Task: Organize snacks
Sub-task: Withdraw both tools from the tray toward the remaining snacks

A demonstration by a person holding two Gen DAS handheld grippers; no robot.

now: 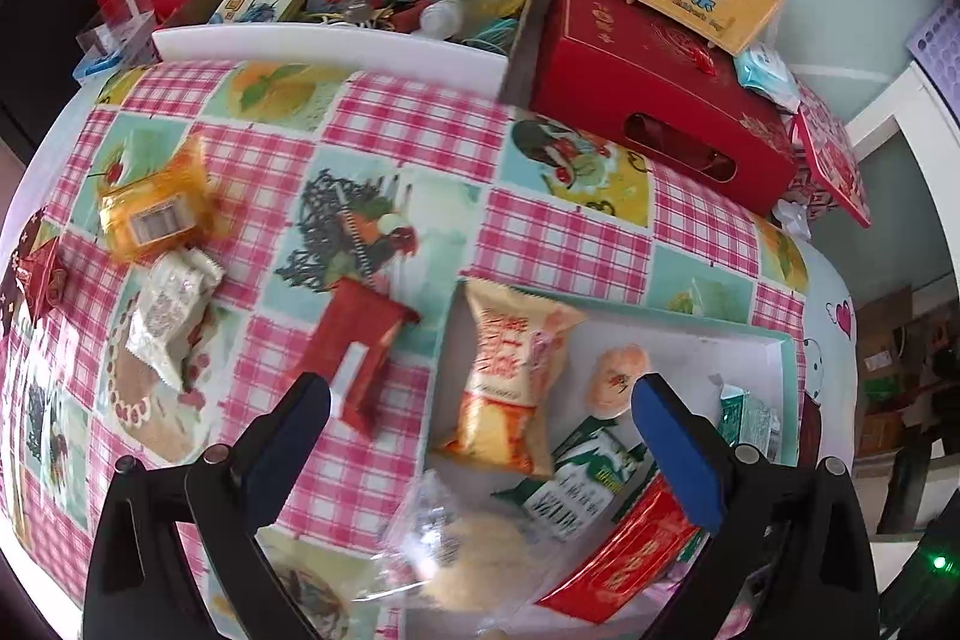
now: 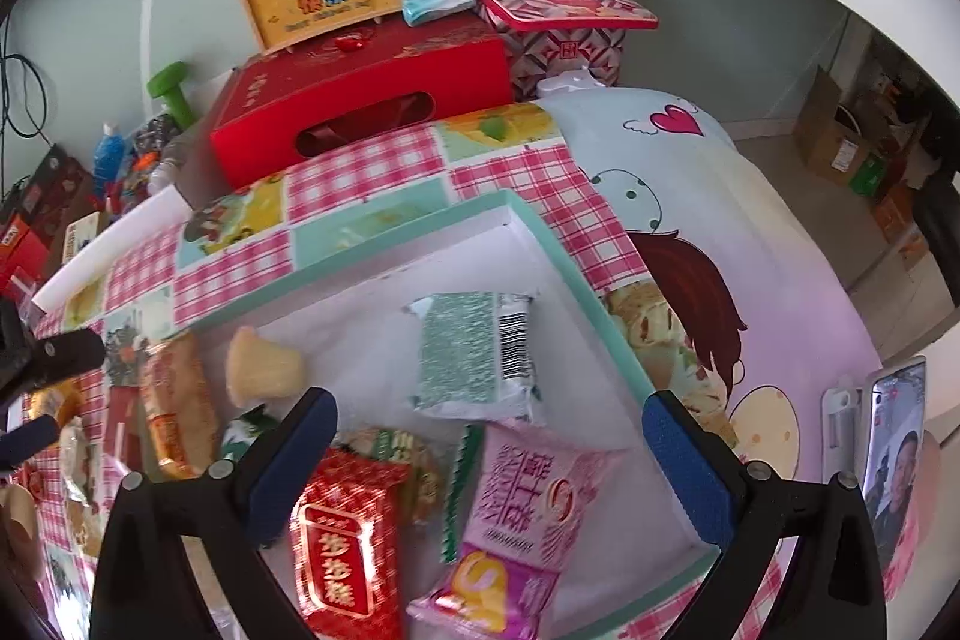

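Snacks outside the teal-rimmed box [image 1: 786,340] are waiting: left gripper [image 1: 480,436] and right gripper [image 2: 489,460], both gaping empty, should be taking the red packet [image 1: 360,352] beside it squarely across its width.

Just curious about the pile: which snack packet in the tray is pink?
The pink packet with white lettering, at the tray's near end, beside the red packet; the others are green, orange or red.

Each handheld gripper, the left gripper [image 1: 480,412] and the right gripper [image 2: 489,427], has glossy black plastic arms with silver screw heads, ending in blue textured finger pads [image 1: 675,451].
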